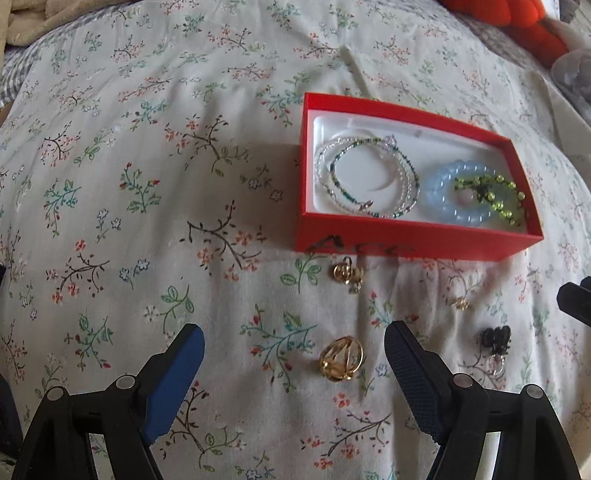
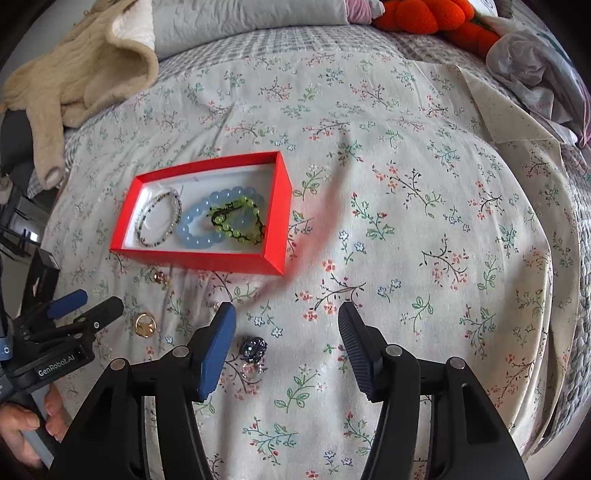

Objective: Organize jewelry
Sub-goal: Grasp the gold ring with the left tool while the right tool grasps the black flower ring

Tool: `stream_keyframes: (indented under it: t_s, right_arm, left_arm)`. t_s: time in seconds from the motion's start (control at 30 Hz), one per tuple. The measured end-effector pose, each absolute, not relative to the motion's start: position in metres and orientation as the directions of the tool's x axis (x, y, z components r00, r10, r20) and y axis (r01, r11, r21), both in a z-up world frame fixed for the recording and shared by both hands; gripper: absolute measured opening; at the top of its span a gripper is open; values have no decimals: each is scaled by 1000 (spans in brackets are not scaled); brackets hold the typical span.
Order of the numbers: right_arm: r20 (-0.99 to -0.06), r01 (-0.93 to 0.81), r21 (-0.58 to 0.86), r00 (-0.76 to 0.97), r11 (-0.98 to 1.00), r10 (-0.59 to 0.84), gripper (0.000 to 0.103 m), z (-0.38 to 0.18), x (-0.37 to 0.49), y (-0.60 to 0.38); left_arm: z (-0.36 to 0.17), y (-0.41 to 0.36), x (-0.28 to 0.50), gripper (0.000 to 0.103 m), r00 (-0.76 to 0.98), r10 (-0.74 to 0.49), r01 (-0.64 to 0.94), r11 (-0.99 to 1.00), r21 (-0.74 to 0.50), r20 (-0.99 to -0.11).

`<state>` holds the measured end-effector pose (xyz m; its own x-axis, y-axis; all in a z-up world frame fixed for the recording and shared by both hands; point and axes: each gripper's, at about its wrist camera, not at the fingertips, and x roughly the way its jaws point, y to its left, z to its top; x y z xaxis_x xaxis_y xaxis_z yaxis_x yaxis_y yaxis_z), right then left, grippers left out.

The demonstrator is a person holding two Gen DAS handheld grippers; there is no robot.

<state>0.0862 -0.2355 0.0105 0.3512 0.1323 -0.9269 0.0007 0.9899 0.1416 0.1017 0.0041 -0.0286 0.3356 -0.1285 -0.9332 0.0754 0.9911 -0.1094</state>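
Note:
A red box point(image 1: 406, 242) point(image 2: 207, 260) on the floral bedspread holds thin beaded bracelets point(image 1: 365, 177) point(image 2: 159, 221), a pale blue bead bracelet point(image 1: 443, 199) point(image 2: 199, 225) and a green bead bracelet point(image 1: 495, 192) point(image 2: 240, 218). A gold cage ring point(image 1: 341, 359) point(image 2: 144, 325) lies between my open left gripper's point(image 1: 293, 345) point(image 2: 86, 304) fingers. Small gold pieces point(image 1: 347, 275) point(image 2: 159, 277) lie by the box front, another tiny gold piece point(image 1: 461, 303) further right. A dark jewelled ring point(image 1: 496, 341) point(image 2: 254, 350) lies just inside the left finger of my open, empty right gripper point(image 2: 286, 321).
A beige knit garment point(image 2: 81, 74) and grey pillow point(image 2: 243, 22) lie at the bed's far left. Orange plush point(image 2: 436, 18) point(image 1: 517, 22) and crumpled cloth point(image 2: 535, 70) sit at the far right. A hand point(image 2: 26, 424) holds the left gripper's handle.

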Motion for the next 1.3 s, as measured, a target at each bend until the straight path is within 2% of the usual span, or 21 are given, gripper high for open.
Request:
stream_keyframes:
  t_s: [0.33, 0.4, 0.57, 0.93, 1.3]
  right_arm:
    - [-950, 4, 172, 263, 985, 165, 61, -10, 79, -229]
    - [-953, 0, 174, 250, 985, 168, 61, -14, 79, -226]
    - [-957, -7, 164, 240, 986, 161, 61, -18, 80, -221]
    - [-960, -2, 160, 232, 987, 156, 61, -21, 82, -220]
    - [-960, 6, 162, 233, 987, 156, 61, -21, 81, -224]
  left_arm:
    - [-48, 0, 93, 83, 241, -184, 115, 980, -161, -953]
    - [-52, -1, 92, 80, 227, -214, 115, 975, -191, -950]
    - [-58, -7, 95, 56, 203, -256, 120, 964, -236, -945]
    - [-68, -20, 110, 27, 193, -254, 131, 964, -232, -948]
    - [-56, -25, 116, 26, 237, -259, 136, 963, -232, -936]
